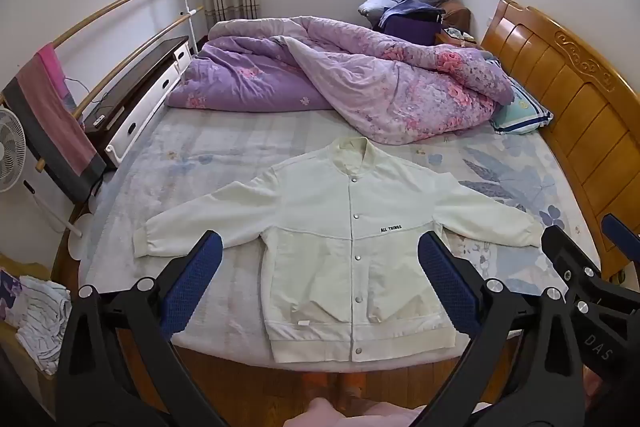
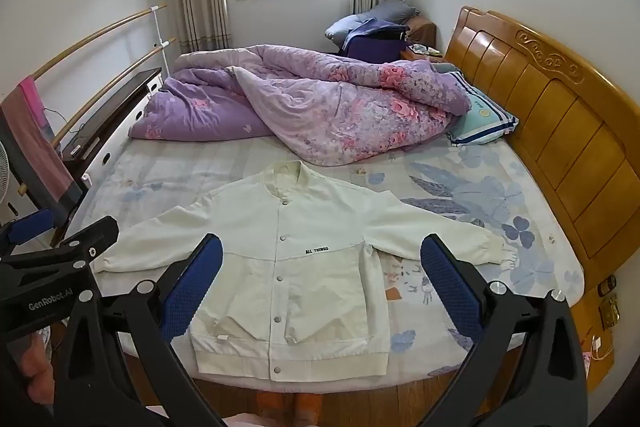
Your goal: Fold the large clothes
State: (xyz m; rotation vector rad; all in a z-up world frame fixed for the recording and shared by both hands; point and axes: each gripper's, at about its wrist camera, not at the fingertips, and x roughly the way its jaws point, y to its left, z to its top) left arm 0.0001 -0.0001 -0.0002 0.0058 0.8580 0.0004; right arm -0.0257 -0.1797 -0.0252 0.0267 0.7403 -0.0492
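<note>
A cream-white snap-button jacket (image 1: 340,227) (image 2: 288,251) lies flat, front up, on the near part of the bed, sleeves spread to both sides, hem at the near edge. My left gripper (image 1: 320,279) hovers above and in front of its lower half, jaws wide open, nothing between the blue pads (image 1: 192,283). The right gripper (image 2: 322,279) hangs likewise over the jacket's hem and right side, wide open and empty. Each gripper also shows at the edge of the other's view: the right gripper (image 1: 588,267) and the left gripper (image 2: 60,247).
A crumpled purple floral quilt (image 1: 340,83) (image 2: 312,107) fills the far half of the bed. A wooden headboard (image 1: 560,99) stands on the right, a pillow (image 2: 480,123) beside it. A rail with towels (image 1: 52,115), a cabinet and a fan are at the left.
</note>
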